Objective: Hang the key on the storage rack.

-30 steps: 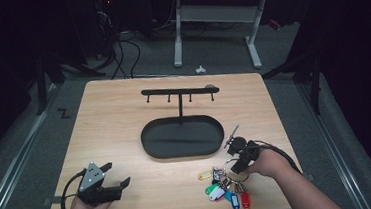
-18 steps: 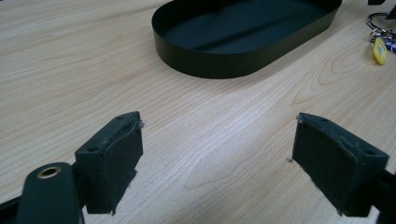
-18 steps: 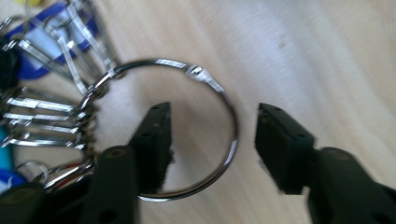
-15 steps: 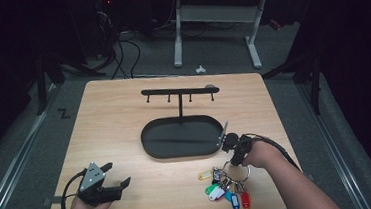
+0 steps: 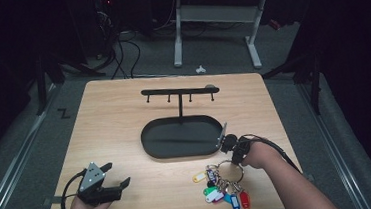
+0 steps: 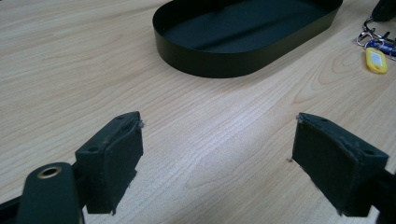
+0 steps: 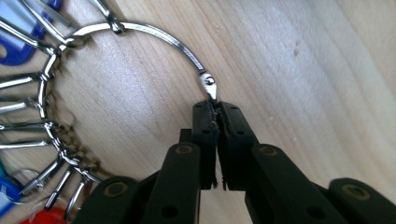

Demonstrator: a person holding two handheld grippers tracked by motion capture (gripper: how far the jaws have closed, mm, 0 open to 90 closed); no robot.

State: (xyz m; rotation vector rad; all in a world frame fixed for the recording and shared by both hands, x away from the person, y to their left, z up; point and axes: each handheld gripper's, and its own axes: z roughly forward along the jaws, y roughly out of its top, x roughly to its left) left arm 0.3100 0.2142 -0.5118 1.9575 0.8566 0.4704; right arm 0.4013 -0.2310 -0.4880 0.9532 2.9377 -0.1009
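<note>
Right gripper view shows the right gripper (image 7: 217, 109) with its jaws pressed together on the wire of a big key ring (image 7: 140, 32), just at the small clasp knob, so the hold is thin and right at the jaw tips. From the high view the ring and its bunch of coloured key tags (image 5: 224, 191) lie on the table (image 5: 114, 120) at about 5 o'clock from the black oval tray (image 5: 149, 142), with the rack of hooks (image 5: 178, 91) standing at the tray's 12 o'clock. The likely trouble is the smooth round wire sliding or swivelling out of that tip pinch once the hanging weight of tags pulls on it, dropping the bunch short of the tray or rack. The left gripper (image 6: 217, 154) rests at 7 o'clock, jaws spread wide and holding nothing, so it gives no backup.
</note>
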